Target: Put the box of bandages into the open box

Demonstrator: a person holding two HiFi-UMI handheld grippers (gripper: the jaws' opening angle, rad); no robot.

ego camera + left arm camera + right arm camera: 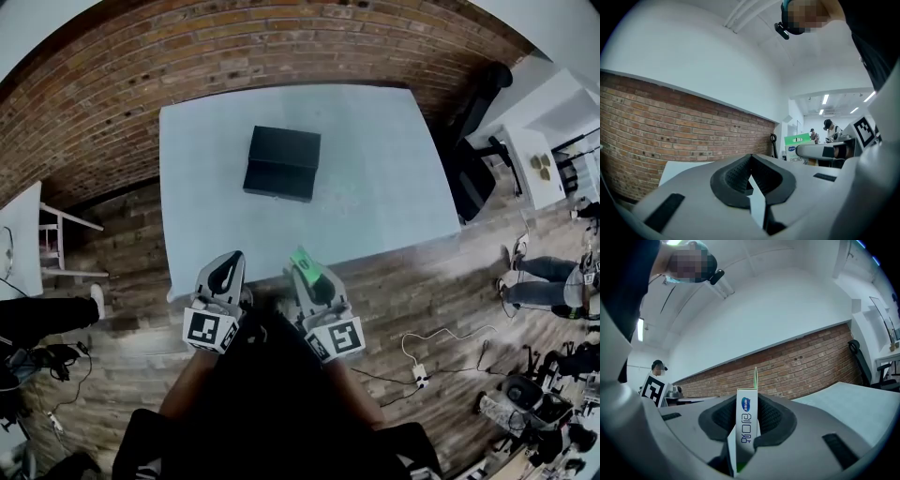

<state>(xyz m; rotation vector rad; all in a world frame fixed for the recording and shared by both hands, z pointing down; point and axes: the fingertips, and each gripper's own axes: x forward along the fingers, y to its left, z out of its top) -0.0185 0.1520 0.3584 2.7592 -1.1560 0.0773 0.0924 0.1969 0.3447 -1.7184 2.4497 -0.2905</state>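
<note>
In the head view the black open box point(281, 162) lies on the middle of the pale table point(384, 187), its lid folded flat beside it. Both grippers hang below the table's near edge, well short of that box. My right gripper point(307, 269) is shut on the box of bandages point(305, 260), a green and white carton. In the right gripper view this carton point(746, 427) stands upright between the dark pads point(771, 420). My left gripper point(226, 270) is shut with nothing in it, and in its own view the pads point(733, 178) meet.
A brick wall point(234, 47) runs behind the table. A black office chair point(476, 131) and a white desk point(530, 164) stand to the right. A small white table point(23, 244) is at the left. Cables point(431, 361) lie on the wooden floor, and people sit at the far right.
</note>
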